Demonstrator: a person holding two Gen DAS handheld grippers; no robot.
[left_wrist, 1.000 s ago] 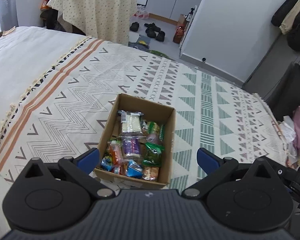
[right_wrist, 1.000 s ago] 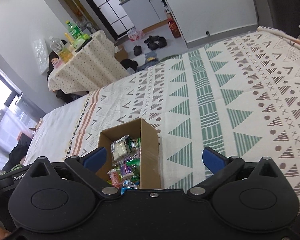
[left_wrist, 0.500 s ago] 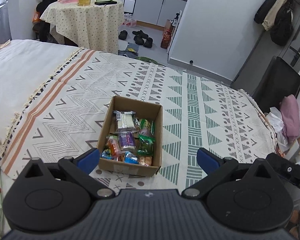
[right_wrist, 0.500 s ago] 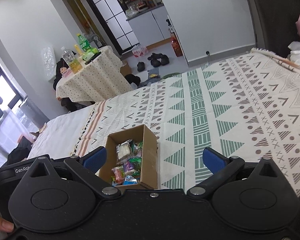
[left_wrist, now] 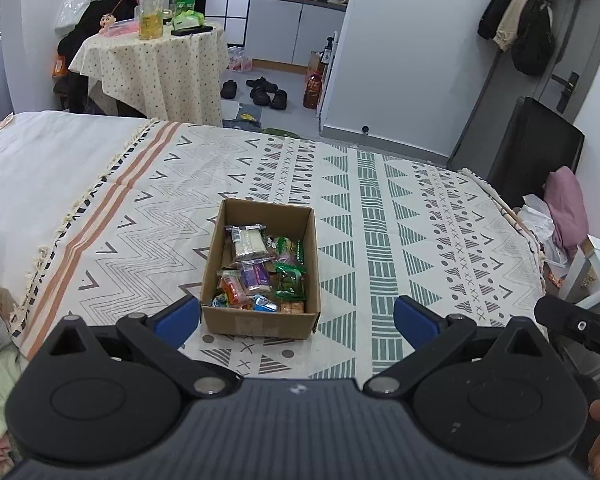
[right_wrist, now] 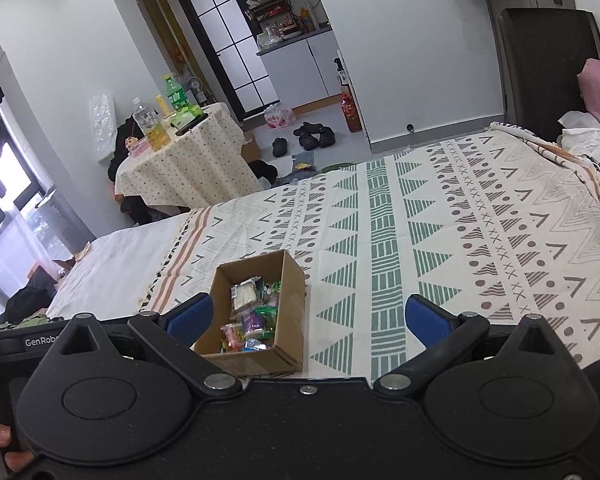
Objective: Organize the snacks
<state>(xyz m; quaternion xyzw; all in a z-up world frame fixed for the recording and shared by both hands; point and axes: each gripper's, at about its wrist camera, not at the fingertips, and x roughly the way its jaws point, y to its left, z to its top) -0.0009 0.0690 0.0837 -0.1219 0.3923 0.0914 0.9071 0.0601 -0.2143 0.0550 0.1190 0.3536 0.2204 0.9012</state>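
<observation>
An open cardboard box (left_wrist: 260, 322) stands on the patterned blanket (left_wrist: 380, 220). It holds several wrapped snacks (left_wrist: 260, 268), among them a clear pack of white wafers (left_wrist: 249, 241) and green packets. The box also shows in the right wrist view (right_wrist: 288, 292) with the snacks (right_wrist: 252, 312) inside. My left gripper (left_wrist: 298, 316) is open and empty, held back from the box's near side. My right gripper (right_wrist: 308, 314) is open and empty, behind and to the right of the box.
The blanket covers a bed with a white sheet (left_wrist: 32, 160) at the left. A round table with bottles (left_wrist: 156, 60) stands beyond the bed. Shoes (left_wrist: 260, 92) lie on the floor. A black chair (left_wrist: 540, 144) and pink clothes (left_wrist: 566, 208) are at the right edge.
Both grippers have drawn back and up from the box, so it looks smaller and farther. Both stay open and empty. The box has not moved.
</observation>
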